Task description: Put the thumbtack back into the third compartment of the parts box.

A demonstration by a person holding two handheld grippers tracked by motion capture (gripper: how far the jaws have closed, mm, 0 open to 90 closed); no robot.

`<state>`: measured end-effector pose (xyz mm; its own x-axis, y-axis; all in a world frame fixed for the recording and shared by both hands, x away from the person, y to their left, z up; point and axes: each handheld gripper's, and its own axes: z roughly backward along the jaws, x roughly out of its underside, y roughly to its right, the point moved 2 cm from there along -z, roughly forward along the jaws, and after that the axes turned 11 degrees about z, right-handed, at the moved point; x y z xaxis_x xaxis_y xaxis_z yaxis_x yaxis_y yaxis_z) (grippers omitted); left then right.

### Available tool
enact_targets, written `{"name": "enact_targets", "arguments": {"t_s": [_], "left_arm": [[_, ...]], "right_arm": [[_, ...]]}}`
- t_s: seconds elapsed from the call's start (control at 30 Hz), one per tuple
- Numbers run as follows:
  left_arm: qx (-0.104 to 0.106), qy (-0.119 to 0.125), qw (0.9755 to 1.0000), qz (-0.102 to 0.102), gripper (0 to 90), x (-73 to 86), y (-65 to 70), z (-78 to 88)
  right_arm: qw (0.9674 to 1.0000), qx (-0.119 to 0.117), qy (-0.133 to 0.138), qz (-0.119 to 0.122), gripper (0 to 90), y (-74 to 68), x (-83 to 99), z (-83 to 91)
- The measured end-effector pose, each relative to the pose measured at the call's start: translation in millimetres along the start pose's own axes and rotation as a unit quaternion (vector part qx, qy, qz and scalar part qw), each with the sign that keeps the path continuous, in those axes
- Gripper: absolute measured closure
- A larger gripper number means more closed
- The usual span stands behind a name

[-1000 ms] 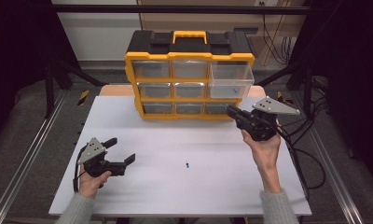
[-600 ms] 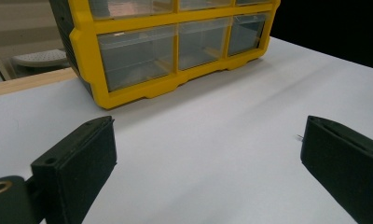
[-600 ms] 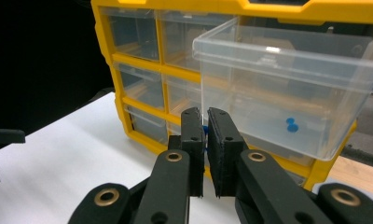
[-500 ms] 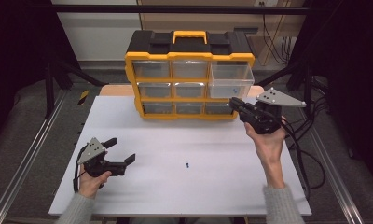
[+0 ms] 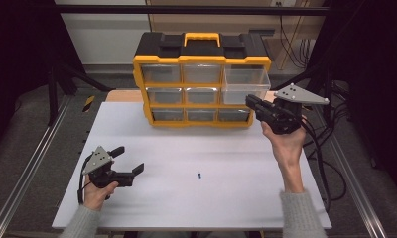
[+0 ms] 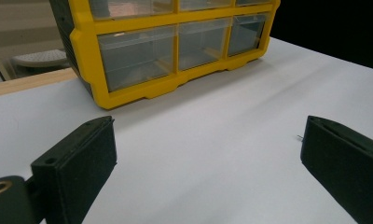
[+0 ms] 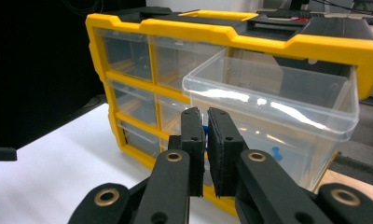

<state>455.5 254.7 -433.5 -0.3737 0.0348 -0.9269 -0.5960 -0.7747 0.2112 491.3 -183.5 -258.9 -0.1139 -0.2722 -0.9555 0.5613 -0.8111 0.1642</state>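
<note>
A small blue piece [image 7: 204, 132] sits pinched between the pads of the right tongs [image 7: 206, 122], showing as a sliver of blue in the narrow gap in the right gripper view. The right tongs [image 5: 252, 102] are clenched on it and held up off the tabletop [image 5: 196, 153], just in front of the clear drawer [image 5: 246, 85] that is pulled out of the upper right slot of the yellow and black organizer [image 5: 201, 79]. In the right gripper view the drawer's rim [image 7: 268, 105] lies just beyond the tips of the tongs and slightly above them, and another blue piece [image 7: 277, 153] shows through the drawer's clear wall, low inside it. The organizer's other drawers are pushed in. The organizer stands at the far edge of the white tabletop.

The left tongs [image 5: 128, 161] rest low over the near left part of the tabletop, well apart from the organizer, with the jaws spread wide and nothing between them. A tiny dark speck [image 5: 199, 175] lies on the bare tabletop between the two hands, closer to the near edge; what it is cannot be told.
</note>
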Motion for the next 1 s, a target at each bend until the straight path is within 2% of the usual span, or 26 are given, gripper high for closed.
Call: {"name": "enact_targets", "arguments": {"t_s": [1.0], "left_arm": [[-0.001,0.000,1.0000,0.000,2.8,-0.1,-0.6,0.2]], "right_arm": [[0.9995,0.030,-0.004,-0.001,85.9,18.5,-27.3,-13.3]]}}
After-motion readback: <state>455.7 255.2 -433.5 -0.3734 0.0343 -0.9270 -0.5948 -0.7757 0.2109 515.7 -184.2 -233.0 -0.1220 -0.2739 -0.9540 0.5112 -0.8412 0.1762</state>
